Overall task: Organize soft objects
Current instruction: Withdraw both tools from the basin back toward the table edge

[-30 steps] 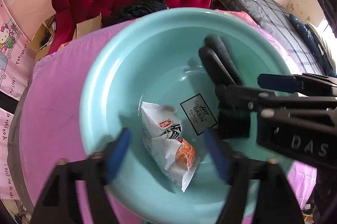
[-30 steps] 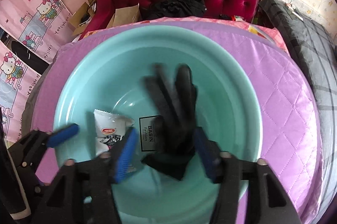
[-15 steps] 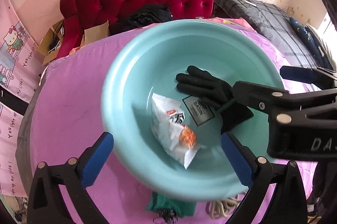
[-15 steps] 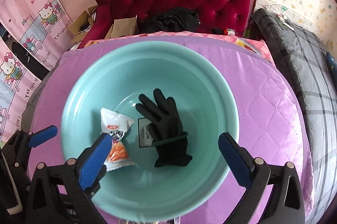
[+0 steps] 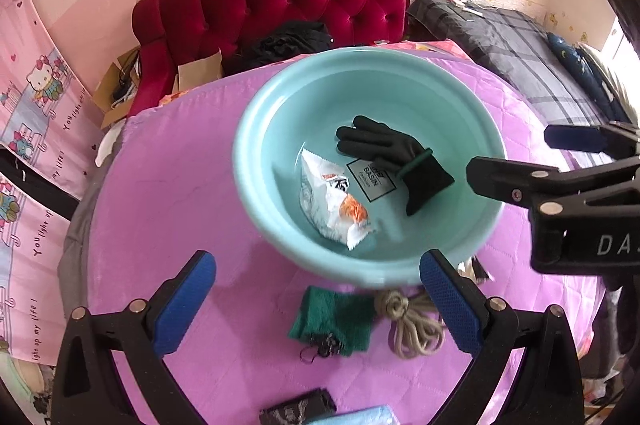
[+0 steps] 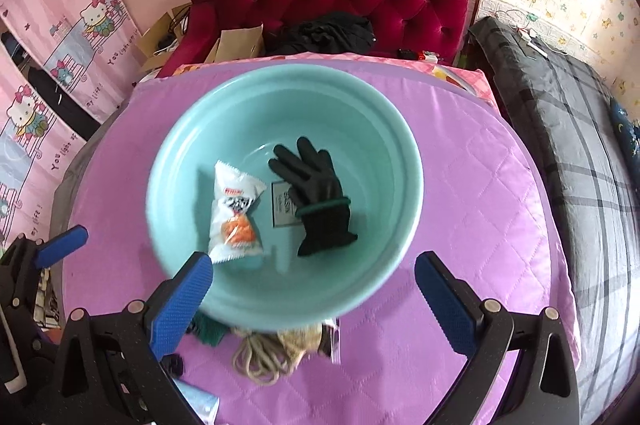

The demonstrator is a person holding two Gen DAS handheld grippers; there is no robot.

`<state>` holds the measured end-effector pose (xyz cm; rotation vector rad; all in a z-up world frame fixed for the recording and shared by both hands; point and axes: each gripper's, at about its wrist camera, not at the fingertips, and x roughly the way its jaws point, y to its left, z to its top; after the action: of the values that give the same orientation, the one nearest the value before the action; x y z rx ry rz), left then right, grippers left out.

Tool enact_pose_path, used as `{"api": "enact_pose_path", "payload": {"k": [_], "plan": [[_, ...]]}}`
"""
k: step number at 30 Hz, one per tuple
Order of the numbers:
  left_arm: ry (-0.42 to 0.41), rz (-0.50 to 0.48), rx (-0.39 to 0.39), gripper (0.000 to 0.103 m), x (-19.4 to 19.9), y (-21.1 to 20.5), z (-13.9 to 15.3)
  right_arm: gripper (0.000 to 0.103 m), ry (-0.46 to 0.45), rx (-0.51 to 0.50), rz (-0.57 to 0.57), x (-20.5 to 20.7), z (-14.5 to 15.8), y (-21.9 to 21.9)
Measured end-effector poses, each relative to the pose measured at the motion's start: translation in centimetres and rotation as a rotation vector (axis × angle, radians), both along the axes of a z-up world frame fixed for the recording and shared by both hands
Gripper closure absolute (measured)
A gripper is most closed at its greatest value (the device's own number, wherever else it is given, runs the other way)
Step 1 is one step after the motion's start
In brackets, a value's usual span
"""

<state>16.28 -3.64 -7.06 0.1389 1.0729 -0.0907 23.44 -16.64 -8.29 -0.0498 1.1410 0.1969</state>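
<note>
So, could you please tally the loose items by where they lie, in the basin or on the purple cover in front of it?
In the basin: 2, black glove and snack packet.
On the cover in front: 2 clearly seen, green cloth and rope coil.
Total: 4; items cut off at the bottom edge are left uncounted.

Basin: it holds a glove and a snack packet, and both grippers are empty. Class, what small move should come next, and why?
Probably lower the left gripper onto the green cloth just in front of the basin. The glove and packet already lie inside, the cloth and rope remain on the quilt, and both grippers' jaws stand open and empty.
</note>
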Motion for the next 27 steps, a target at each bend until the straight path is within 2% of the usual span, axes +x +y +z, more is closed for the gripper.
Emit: {"api": "enact_pose_path", "payload": {"k": [5,15,27], "plan": [[-0.014,0.006,0.014,0.000,-2.1,0.2,0.8,0.000,-0.004,-0.017,0.025,-2.2,0.8,-0.1],[-0.036,0.003,-0.031,0.000,-6.7,0.5,2.6,0.000,-0.010,-0.012,0.039,-6.7,2.0,-0.7],[-0.042,0.008,-0.018,0.000,-12.2,1.0,2.3,0.000,-0.026,-0.009,0.049,-12.5,1.8,-1.6]]}}
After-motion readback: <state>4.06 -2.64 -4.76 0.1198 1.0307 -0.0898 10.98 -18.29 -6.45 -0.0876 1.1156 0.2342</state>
